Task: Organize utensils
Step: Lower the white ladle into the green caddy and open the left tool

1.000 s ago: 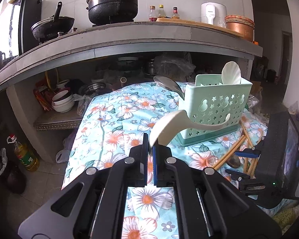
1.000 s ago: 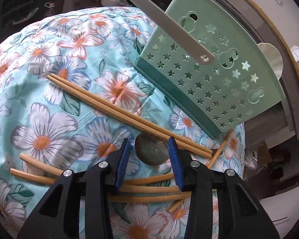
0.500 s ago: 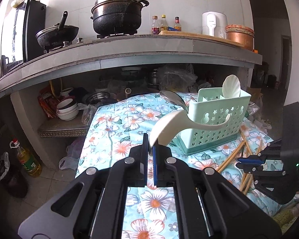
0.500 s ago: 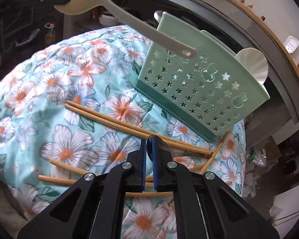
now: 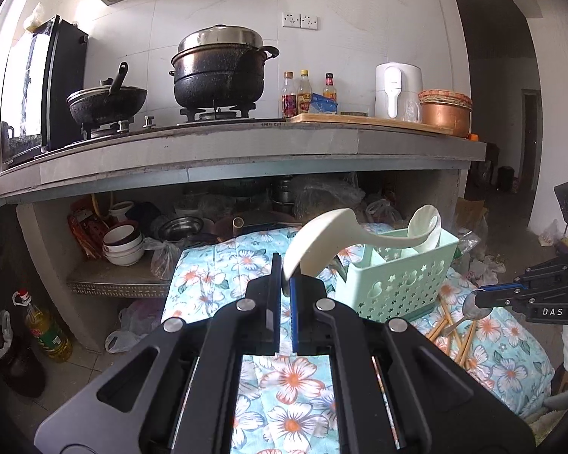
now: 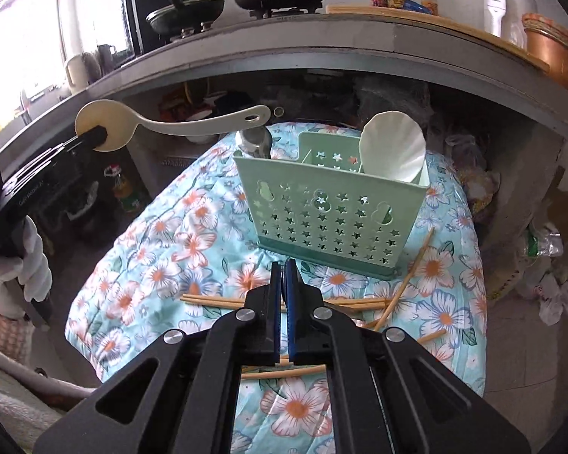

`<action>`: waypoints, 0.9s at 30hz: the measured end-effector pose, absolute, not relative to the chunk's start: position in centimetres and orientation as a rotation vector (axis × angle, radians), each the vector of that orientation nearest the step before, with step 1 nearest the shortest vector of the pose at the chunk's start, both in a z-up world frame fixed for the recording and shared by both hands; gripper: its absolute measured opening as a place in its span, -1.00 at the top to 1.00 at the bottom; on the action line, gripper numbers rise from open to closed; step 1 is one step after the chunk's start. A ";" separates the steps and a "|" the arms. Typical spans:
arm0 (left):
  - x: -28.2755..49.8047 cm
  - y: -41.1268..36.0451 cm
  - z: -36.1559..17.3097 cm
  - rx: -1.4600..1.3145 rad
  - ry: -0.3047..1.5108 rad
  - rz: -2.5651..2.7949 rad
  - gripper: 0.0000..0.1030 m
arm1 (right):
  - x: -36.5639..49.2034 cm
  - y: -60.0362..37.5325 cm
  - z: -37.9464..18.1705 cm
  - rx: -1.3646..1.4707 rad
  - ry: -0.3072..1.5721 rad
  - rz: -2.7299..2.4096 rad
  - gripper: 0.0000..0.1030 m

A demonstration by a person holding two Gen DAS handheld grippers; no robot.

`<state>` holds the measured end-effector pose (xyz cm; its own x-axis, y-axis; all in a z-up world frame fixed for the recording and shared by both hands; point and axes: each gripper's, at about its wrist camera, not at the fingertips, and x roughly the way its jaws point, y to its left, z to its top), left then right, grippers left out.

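Left wrist view, left gripper (image 5: 286, 290): clenching the bowl end of a cream rice paddle (image 5: 323, 244), handle reaching out over the green caddy (image 5: 397, 283).
Left wrist view, caddy: standing upright on the floral cloth (image 5: 295, 370); a white scalloped spoon (image 5: 426, 223) is sitting in it already.
Left wrist view, right gripper (image 5: 481, 299): showing at the right of the caddy, pinching the bowl of a metal spoon (image 5: 477, 307), which is hanging clear of the cloth.
Left wrist view, chopsticks (image 5: 450, 327): lying loose at the caddy's right foot.

Right wrist view, right gripper (image 6: 283, 283): jaws clamped together; the held spoon is not showing from here.
Right wrist view, caddy (image 6: 333, 219): white spoon (image 6: 392, 151) in its right compartment, a steel ladle bowl (image 6: 253, 143) poking up at its left end.
Right wrist view, paddle (image 6: 163, 123): being held up to the left of the caddy, level with its rim, by the left gripper (image 6: 94, 138).
Right wrist view, chopsticks (image 6: 223, 300): scattered on the cloth in front of the caddy.

Progress: looking partway; two pieces are in the caddy, two in the grippers awaiting their slots, all chopsticks left.
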<state>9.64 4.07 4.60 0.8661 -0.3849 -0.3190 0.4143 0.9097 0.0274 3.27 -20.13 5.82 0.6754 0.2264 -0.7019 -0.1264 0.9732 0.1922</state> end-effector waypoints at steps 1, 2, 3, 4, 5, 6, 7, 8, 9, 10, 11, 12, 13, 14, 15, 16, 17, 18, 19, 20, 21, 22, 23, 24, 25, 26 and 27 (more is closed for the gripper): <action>9.8 3.9 4.9 0.103 0.309 -0.418 0.94 | 3.2 -20.6 5.9 0.150 0.798 0.202 0.95; 9.8 3.7 5.3 0.114 0.303 -0.415 0.94 | 3.2 -20.9 6.1 0.166 0.790 0.204 0.95; 9.9 3.4 5.6 0.128 0.297 -0.412 0.94 | 3.1 -21.3 6.2 0.180 0.781 0.205 0.95; 10.0 3.2 5.8 0.144 0.293 -0.407 0.94 | 3.0 -21.6 6.4 0.192 0.772 0.207 0.95; 10.1 2.9 6.1 0.159 0.289 -0.402 0.94 | 2.9 -22.0 6.6 0.200 0.759 0.206 0.95; 10.2 2.7 6.3 0.173 0.289 -0.396 0.94 | 2.8 -22.3 6.8 0.207 0.747 0.206 0.95; 10.3 2.4 6.4 0.192 0.289 -0.386 0.94 | 2.8 -22.6 7.0 0.215 0.736 0.207 0.95; 10.5 2.2 6.5 0.214 0.290 -0.373 0.94 | 2.7 -23.0 7.2 0.224 0.724 0.209 0.95; 10.6 1.9 6.7 0.235 0.292 -0.362 0.94 | 2.7 -23.3 7.4 0.231 0.712 0.209 0.95; 10.7 1.6 6.8 0.258 0.293 -0.350 0.94 | 2.7 -23.6 7.6 0.236 0.701 0.209 0.95; 10.8 1.4 6.8 0.278 0.297 -0.341 0.94 | 2.7 -23.9 7.8 0.240 0.687 0.208 0.95; 10.9 1.2 6.9 0.301 0.301 -0.330 0.94 | 2.7 -24.2 8.0 0.244 0.676 0.208 0.95; 11.0 0.9 6.9 0.325 0.307 -0.321 0.94 | 2.7 -24.4 8.1 0.247 0.666 0.208 0.95; 11.2 0.6 6.9 0.351 0.315 -0.314 0.94 | 2.6 -24.7 8.3 0.252 0.657 0.211 0.95; 11.5 0.3 6.9 0.376 0.323 -0.304 0.94 | 2.7 -24.8 8.3 0.255 0.651 0.213 0.95; 11.8 0.0 6.7 0.404 0.338 -0.297 0.94 | 2.7 -25.1 8.3 0.259 0.646 0.217 0.95; 12.1 -0.4 6.7 0.431 0.348 -0.287 0.94 | 2.7 -25.2 8.3 0.263 0.642 0.223 0.95; 12.4 -0.8 6.6 0.455 0.360 -0.281 0.94 | 2.7 -25.4 8.2 0.268 0.637 0.229 0.95; 12.7 -1.2 6.5 0.478 0.369 -0.274 0.94 | 2.6 -25.5 8.2 0.270 0.633 0.235 0.95; 13.1 -1.7 6.5 0.502 0.378 -0.268 0.94 | 2.5 -25.6 8.2 0.271 0.628 0.239 0.95; 13.4 -2.1 6.5 0.525 0.387 -0.265 0.94 | 2.5 -25.7 8.2 0.272 0.622 0.241 0.95; 13.7 -2.6 6.4 0.551 0.395 -0.263 0.94 | 2.4 -25.9 8.2 0.275 0.616 0.246 0.95; 14.0 -3.1 6.4 0.577 0.404 -0.263 0.94 | 2.4 -26.1 8.2 0.280 0.611 0.249 0.95; 14.3 -3.6 6.3 0.603 0.413 -0.264 0.94 | 2.4 -26.4 8.1 0.286 0.606 0.250 0.95; 14.7 -4.0 6.3 0.627 0.422 -0.264 0.94 | 2.3 -26.6 8.1 0.294 0.602 0.251 0.95; 15.1 -4.5 6.2 0.650 0.432 -0.266 0.94 | 2.3 -26.9 8.0 0.303 0.597 0.254 0.95; 15.4 -5.0 6.2 0.670 0.443 -0.270 0.93 | 2.3 -27.2 8.0 0.312 0.592 0.255 0.95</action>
